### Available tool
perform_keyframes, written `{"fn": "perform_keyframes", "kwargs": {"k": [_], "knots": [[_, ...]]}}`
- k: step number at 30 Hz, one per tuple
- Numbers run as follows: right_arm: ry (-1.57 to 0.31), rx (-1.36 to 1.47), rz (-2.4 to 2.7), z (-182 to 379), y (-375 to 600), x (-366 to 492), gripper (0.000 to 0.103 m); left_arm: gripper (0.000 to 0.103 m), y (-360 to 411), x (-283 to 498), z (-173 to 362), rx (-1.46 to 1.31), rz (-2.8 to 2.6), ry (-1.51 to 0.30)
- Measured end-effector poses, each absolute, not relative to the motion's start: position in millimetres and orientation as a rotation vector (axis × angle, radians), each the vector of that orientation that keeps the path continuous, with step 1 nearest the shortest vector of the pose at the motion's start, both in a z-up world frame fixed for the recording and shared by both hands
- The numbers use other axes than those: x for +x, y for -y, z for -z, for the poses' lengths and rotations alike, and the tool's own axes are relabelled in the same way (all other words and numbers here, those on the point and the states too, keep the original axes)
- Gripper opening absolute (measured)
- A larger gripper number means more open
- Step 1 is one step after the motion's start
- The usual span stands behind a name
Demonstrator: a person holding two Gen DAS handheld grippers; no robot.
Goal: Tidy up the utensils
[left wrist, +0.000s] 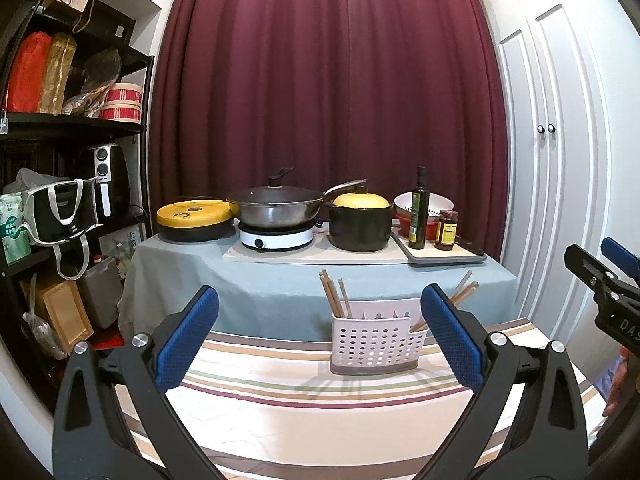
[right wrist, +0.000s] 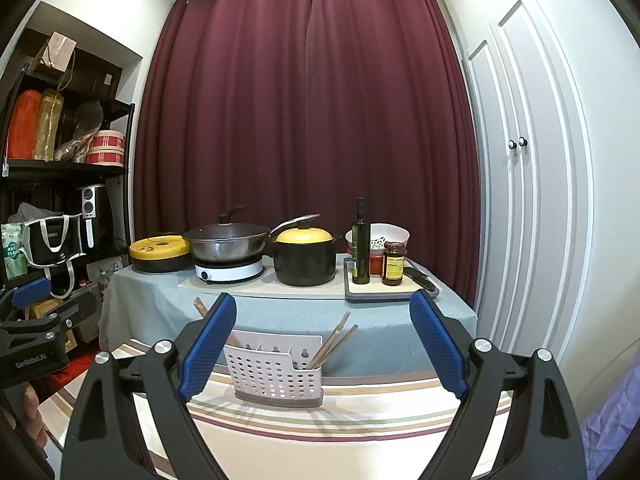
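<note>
Left gripper [left wrist: 320, 336]: blue-padded fingers spread wide, nothing between them, held above the striped cloth [left wrist: 304, 408]. Right gripper [right wrist: 322, 348]: likewise spread wide and empty. In the left wrist view the right gripper shows at the right edge; in the right wrist view the left one shows at the left edge, with part of a hand [right wrist: 32, 420] beneath it.

White perforated utensil holder [left wrist: 372, 346] stands upright at the far edge of the striped cloth, ahead of both grippers and apart from them. Wooden chopsticks [left wrist: 334, 294] lean out of its left end; a second bunch [right wrist: 334, 344] leans out of the right end. Middle slots: contents cannot be made out.

Behind it, a table under a grey-blue cloth [left wrist: 256, 280]. On it, left to right: flat yellow-lidded pan [left wrist: 194, 216], lidded wok [left wrist: 276, 204] on a white induction hob [left wrist: 276, 238], black pot with yellow lid [left wrist: 360, 220]. On a tray [left wrist: 444, 258] at the right: dark oil bottle [left wrist: 419, 212], sauce jar [left wrist: 446, 230], a knife [right wrist: 418, 276] just beside the jar, and a white bowl [left wrist: 438, 202] behind.

Farther back: maroon curtain [left wrist: 328, 80], dark shelving [left wrist: 72, 120] at left, white cupboard doors [left wrist: 552, 140] at right.
</note>
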State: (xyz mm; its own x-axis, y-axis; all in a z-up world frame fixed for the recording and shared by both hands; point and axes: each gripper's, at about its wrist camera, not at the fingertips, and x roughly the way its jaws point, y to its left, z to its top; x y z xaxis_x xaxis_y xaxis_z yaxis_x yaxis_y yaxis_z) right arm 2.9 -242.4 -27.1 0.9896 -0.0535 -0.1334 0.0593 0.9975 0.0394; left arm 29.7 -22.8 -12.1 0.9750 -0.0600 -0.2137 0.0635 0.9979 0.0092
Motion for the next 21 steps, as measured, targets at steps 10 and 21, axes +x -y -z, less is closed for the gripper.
{"fn": "perform_keyframes", "kwargs": {"k": [10, 21], "knots": [[-0.132, 0.044, 0.057, 27.2, 241.5, 1.3, 0.086, 0.099, 22.0, 27.7, 12.3, 0.012, 0.067, -0.213], [-0.135, 0.042, 0.055, 28.3, 239.3, -0.2, 0.086, 0.099, 22.9, 26.7, 13.3, 0.013, 0.065, -0.218]]}}
